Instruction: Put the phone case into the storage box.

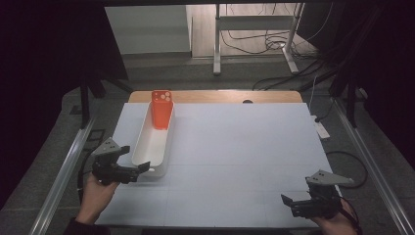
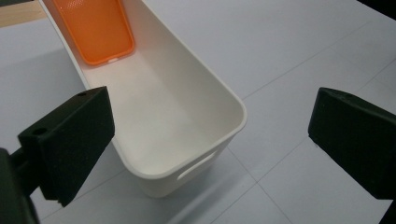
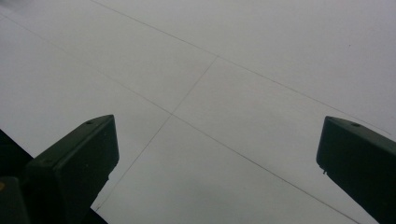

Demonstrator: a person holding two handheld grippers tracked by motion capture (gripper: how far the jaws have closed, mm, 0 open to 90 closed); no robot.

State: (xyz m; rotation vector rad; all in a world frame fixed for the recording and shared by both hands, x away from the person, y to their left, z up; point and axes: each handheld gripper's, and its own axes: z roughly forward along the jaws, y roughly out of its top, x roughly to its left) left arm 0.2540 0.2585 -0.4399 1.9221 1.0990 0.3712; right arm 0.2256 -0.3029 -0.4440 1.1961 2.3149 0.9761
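With your left gripper [image 1: 139,169] gaping wide, pinch the light, stiff white plastic bin [image 2: 201,93] by its thin near rim above the handle slot.

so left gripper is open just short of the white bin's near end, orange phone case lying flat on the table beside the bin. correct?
Not quite. The orange phone case is inside the white bin, leaning at its far end, as the high view shows. The left gripper is indeed open, just short of the bin's near end.

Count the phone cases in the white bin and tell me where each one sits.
1. A single orange phone case leans at the far end of the long white bin, camera cutouts up. The left gripper hovers, jaws apart, by the bin's near end.
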